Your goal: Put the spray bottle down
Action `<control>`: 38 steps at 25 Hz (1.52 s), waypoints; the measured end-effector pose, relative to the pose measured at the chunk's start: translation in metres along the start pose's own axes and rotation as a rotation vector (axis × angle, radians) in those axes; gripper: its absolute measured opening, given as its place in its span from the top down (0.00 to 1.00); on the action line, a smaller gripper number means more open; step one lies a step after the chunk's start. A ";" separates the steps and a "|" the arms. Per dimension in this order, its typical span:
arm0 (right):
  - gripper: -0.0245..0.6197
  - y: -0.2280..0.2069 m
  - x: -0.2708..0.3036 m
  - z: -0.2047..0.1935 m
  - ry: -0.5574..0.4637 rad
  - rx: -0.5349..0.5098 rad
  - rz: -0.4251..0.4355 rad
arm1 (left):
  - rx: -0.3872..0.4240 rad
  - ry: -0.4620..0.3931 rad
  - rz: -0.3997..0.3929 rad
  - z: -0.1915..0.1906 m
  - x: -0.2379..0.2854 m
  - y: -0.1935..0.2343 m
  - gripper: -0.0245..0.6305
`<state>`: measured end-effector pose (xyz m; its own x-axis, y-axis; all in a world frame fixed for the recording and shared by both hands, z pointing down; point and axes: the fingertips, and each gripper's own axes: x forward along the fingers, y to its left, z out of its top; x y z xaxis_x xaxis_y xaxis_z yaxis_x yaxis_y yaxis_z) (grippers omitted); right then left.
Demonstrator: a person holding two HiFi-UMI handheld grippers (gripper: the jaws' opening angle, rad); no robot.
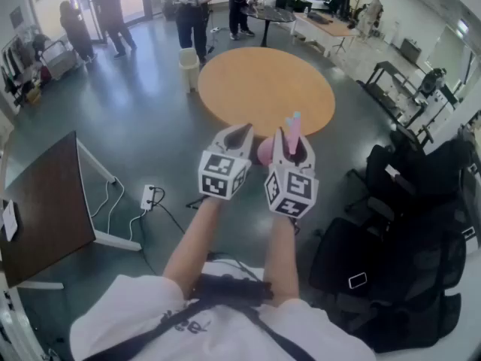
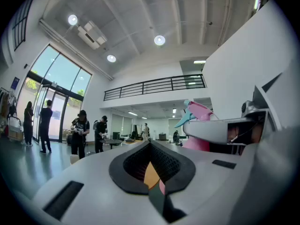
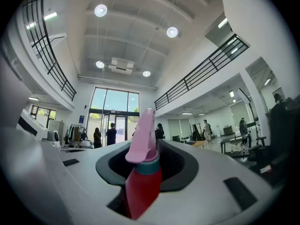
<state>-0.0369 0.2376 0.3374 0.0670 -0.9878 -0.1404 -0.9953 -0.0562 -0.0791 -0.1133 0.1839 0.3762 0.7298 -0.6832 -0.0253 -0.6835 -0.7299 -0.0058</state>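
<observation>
The spray bottle (image 1: pixel 292 132) has a pink trigger head, a teal collar and a red-pink body. It stands upright between the jaws of my right gripper (image 1: pixel 293 145), which is shut on its neck and body. In the right gripper view the spray bottle (image 3: pixel 142 172) fills the gap between the jaws, its head rising above them. My left gripper (image 1: pixel 239 134) is held level just to the left, shut with nothing in it. From the left gripper view the spray bottle (image 2: pixel 201 118) shows at the right. Both grippers hang in the air before the near edge of a round orange table (image 1: pixel 267 89).
Black office chairs (image 1: pixel 406 262) crowd the right side. A dark desk (image 1: pixel 37 209) stands at the left, with a power strip (image 1: pixel 148 196) and cables on the floor beside it. A white bin (image 1: pixel 189 66) sits past the table. People (image 1: pixel 194 6) stand at the back.
</observation>
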 end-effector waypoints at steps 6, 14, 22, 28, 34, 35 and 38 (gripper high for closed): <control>0.73 -0.008 -0.003 0.003 0.003 0.003 0.003 | 0.006 -0.006 -0.004 0.005 0.002 -0.010 0.95; 0.73 -0.026 -0.007 -0.010 0.017 0.045 0.009 | -0.008 0.025 0.001 -0.012 0.007 -0.019 0.95; 0.73 -0.027 0.025 -0.022 0.030 0.078 0.049 | -0.026 0.035 0.031 -0.018 0.032 0.006 0.95; 0.73 -0.046 0.063 -0.023 0.025 0.077 0.032 | -0.042 0.026 0.013 -0.016 0.074 0.019 0.95; 0.73 -0.056 0.103 -0.018 0.015 0.054 0.020 | -0.058 0.007 0.002 -0.005 0.121 0.047 0.95; 0.73 -0.058 0.110 -0.017 0.013 0.049 0.017 | -0.062 0.004 -0.001 -0.004 0.129 0.050 0.95; 0.73 -0.067 0.130 -0.017 0.013 0.041 0.005 | -0.074 0.002 -0.016 -0.003 0.153 0.057 0.95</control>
<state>0.0376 0.1105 0.3411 0.0607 -0.9898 -0.1285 -0.9918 -0.0454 -0.1191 -0.0408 0.0373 0.3749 0.7406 -0.6715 -0.0241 -0.6690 -0.7402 0.0673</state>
